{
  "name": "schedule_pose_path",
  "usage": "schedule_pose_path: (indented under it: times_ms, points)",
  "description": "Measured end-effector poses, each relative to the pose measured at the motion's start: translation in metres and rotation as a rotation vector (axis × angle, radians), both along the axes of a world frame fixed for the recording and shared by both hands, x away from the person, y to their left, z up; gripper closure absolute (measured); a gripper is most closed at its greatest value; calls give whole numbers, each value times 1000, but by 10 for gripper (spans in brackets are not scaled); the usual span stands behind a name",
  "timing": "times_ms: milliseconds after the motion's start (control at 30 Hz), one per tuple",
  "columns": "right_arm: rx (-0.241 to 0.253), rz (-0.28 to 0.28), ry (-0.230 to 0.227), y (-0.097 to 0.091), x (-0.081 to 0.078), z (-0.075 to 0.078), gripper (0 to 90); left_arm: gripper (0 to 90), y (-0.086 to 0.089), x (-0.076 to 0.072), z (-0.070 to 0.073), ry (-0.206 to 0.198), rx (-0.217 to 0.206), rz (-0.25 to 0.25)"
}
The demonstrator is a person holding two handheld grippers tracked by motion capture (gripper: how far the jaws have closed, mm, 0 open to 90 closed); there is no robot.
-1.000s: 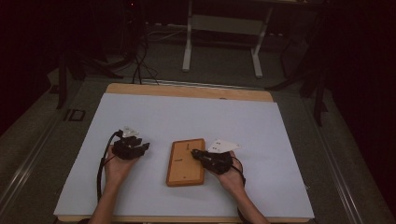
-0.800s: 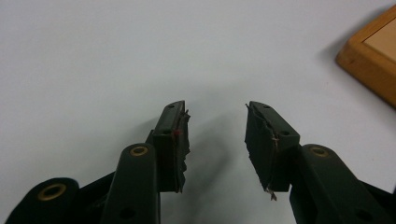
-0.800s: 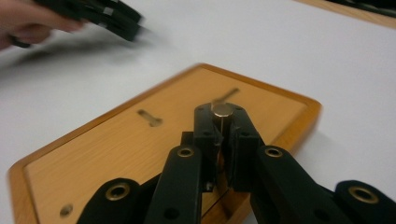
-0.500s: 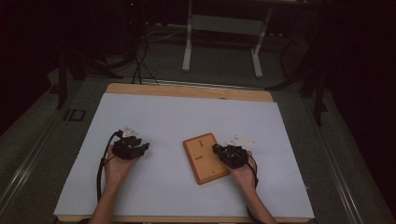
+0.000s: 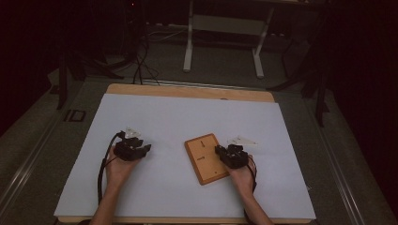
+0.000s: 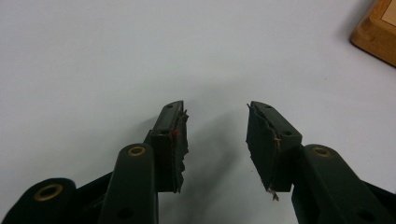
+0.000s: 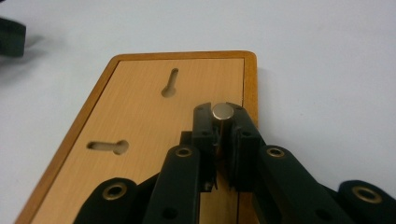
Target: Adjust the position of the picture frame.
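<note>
Wooden board (image 5: 206, 157) lies at centre frame; right gripper (image 7: 222, 122) clamps a metal pin (image 7: 222, 112) (board beneath), left gripper (image 6: 215, 133) gapes apart, lower left.

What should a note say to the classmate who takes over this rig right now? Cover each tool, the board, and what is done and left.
Left tool: open, holds nothing, resting on the white table cover, apart from the board.
Right tool: shut on a small metal peg at the right edge of the wooden board.
The board lies flat, back side up, with two keyhole slots showing, angled slightly on the table.
Done: peg gripped. Left: probably to pull or turn the peg; the left tool could steady the board.
</note>
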State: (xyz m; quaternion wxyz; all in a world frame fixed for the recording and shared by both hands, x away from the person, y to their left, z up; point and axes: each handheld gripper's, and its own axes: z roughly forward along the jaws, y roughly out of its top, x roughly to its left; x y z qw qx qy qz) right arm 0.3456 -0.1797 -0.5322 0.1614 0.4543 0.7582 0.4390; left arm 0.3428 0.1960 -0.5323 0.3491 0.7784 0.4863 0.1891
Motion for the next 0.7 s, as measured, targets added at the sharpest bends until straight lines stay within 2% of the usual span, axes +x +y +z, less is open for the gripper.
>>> schedule_pose_path:
  times_ms: [67, 133, 367, 467, 500, 533, 700]
  points:
    - [15, -21, 21, 1, 1, 1, 834, 569, 0, 0, 0, 1, 1, 0]
    - [7, -28, 29, 2, 2, 2, 843, 569, -1, 0, -1, 5, 2, -1]
    - [12, -42, 17, -1, 6, 2, 846, 560, -1, 0, -1, 10, 0, -9]
    - [12, -60, -15, -5, 7, 3, 845, 560, -1, 1, -1, 11, -1, -12]
    - [11, -63, -43, -10, 7, 6, 845, 560, -2, 1, -1, 12, -1, -11]
    - [11, -63, -43, -10, 7, 6, 845, 560, -2, 1, -1, 12, 1, -13]
    - [20, -9, -125, -23, 7, 17, 845, 559, -2, 0, -1, 11, 1, -12]
